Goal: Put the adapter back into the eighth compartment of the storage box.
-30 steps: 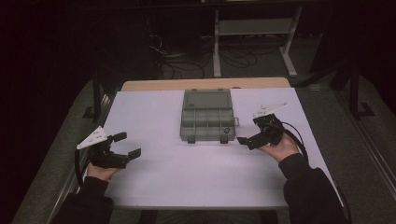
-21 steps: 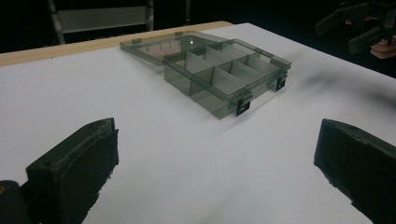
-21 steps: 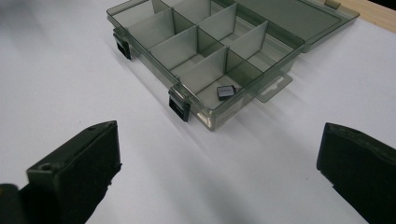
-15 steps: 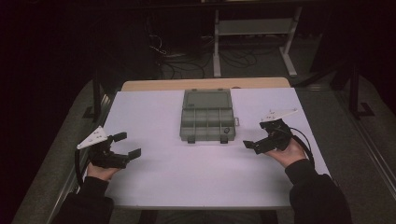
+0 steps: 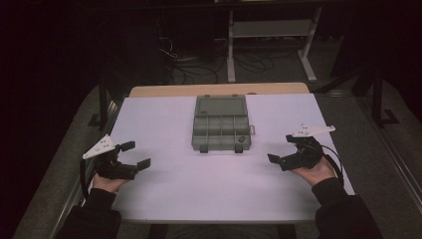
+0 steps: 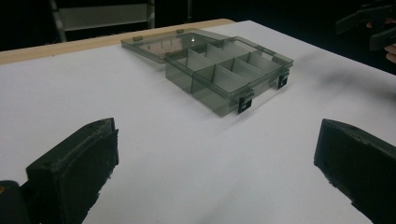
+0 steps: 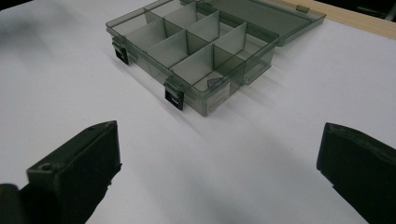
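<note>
While the left gripper (image 5: pixel 130 155) has stayed put at the table's left edge, the right gripper (image 5: pixel 284 148) has drawn back from the smoky-grey translucent plastic compartment box (image 5: pixel 220 129) — likely a step just finished. Both jaws gape, empty. The box sits mid-table on the white sheet (image 5: pixel 199 189), lid open — between them, well apart.

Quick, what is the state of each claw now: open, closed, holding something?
Left claw: open, holding nothing.
Right claw: open, holding nothing.
</note>
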The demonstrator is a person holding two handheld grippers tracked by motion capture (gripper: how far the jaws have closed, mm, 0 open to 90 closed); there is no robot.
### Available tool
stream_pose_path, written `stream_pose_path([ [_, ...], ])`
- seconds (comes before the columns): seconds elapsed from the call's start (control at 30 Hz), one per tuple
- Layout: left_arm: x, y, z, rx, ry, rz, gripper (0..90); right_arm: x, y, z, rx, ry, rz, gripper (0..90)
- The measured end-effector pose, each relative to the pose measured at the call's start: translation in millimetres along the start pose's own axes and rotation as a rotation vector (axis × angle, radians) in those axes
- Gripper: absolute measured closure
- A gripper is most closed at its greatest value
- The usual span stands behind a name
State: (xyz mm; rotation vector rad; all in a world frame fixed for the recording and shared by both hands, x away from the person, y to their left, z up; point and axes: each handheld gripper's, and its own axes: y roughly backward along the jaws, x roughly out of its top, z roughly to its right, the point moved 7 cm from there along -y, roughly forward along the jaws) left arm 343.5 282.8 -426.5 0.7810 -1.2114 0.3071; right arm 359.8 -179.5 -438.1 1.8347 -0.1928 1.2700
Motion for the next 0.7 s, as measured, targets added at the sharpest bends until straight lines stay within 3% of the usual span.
stream_pose_path([
  [0.43, 0.1, 0.5, -0.5, 0.006, -0.002, 0.001, 0.0, -24.6, 11.3, 4.9, -0.024, -0.014, 0.010, 0.0],
  [0.7, -0.1, 0.3, -0.3, 0.005, -0.002, -0.001, 0.0, -28.5, 11.6, 4.9, -0.024, -0.019, 0.012, 0.0],
])
